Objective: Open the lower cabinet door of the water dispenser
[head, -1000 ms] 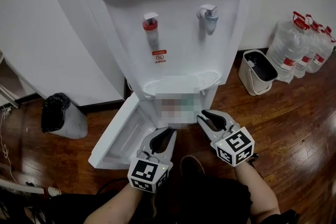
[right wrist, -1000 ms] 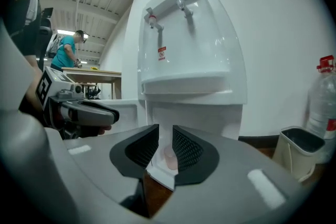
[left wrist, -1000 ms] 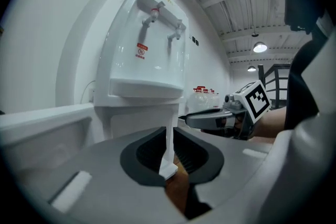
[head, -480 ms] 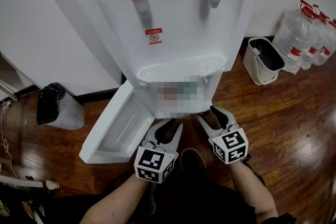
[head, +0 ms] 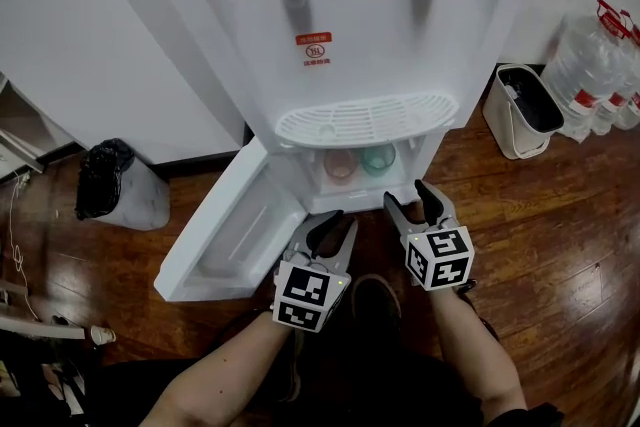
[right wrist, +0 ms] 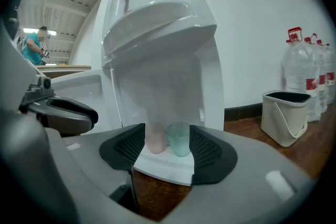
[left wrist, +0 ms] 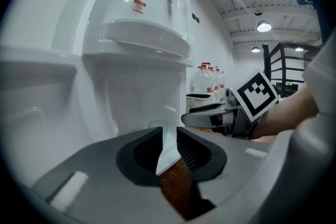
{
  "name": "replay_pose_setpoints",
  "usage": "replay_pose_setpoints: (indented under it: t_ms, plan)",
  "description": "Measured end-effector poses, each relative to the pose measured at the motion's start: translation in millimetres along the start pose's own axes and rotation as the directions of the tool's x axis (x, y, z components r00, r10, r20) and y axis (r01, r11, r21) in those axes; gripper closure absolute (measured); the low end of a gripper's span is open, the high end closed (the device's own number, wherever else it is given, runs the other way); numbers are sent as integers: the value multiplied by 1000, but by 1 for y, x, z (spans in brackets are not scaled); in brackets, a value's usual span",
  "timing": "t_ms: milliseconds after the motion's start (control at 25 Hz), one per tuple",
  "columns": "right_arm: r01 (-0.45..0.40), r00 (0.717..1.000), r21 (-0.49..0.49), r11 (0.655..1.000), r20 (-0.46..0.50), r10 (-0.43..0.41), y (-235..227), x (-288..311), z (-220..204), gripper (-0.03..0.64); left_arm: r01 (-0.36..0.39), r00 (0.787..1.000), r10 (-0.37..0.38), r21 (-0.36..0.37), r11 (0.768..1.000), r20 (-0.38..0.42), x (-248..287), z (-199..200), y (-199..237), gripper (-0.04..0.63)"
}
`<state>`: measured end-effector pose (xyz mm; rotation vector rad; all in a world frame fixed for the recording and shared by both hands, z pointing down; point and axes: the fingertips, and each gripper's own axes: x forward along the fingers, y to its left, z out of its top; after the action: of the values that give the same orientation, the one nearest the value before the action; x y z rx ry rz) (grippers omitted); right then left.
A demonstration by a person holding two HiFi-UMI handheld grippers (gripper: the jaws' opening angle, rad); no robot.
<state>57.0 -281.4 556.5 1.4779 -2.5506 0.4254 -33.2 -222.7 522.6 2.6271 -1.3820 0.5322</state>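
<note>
The white water dispenser [head: 360, 35] stands against the wall. Its lower cabinet door [head: 232, 233] is swung wide open to the left. On the cabinet shelf sit a pink cup [head: 340, 165] and a green cup [head: 378, 158], also seen as the pink cup [right wrist: 155, 139] and green cup [right wrist: 179, 139] beyond my right jaws. My left gripper [head: 336, 225] hovers low by the door's hinge side, open by a narrow gap that has just widened, and holds nothing. My right gripper [head: 409, 198] faces the cabinet opening. Its jaws have just been opening wider and are empty.
A white bin [head: 524, 112] and several water bottles [head: 603, 65] stand to the right. A bin lined with a black bag [head: 108, 187] is on the left. The floor is dark wood, and a shoe [head: 372, 300] shows between my arms.
Both grippers have sunk lower in front of the cabinet, and both pairs of jaws have spread apart. The head view has shifted, and the two cups now show plainly.
</note>
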Motion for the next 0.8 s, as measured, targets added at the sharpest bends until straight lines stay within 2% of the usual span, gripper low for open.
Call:
replay_pose_setpoints:
  t_ms: [120, 240, 400, 560, 800]
  plan:
    - [8, 1000, -5, 1000, -19, -8, -1, 9, -8, 353, -23, 999, 22, -24, 999, -26, 1, -11, 7, 532]
    - [21, 999, -3, 1000, -39, -21, -5, 17, -19, 337, -18, 999, 18, -6, 1000, -31, 2, -15, 8, 534]
    - [23, 998, 5, 1000, -63, -23, -5, 32, -35, 328, -33, 999, 32, -38, 999, -30, 9, -16, 17, 534]
    - [18, 996, -32, 999, -91, -20, -3, 46, -44, 322, -12, 998, 13, 24, 1000, -54, 18, -24, 15, 532]
    - [42, 991, 11, 999, -125, -40, -14, 65, -59, 314, -24, 997, 23, -9, 1000, -73, 22, -31, 29, 532]
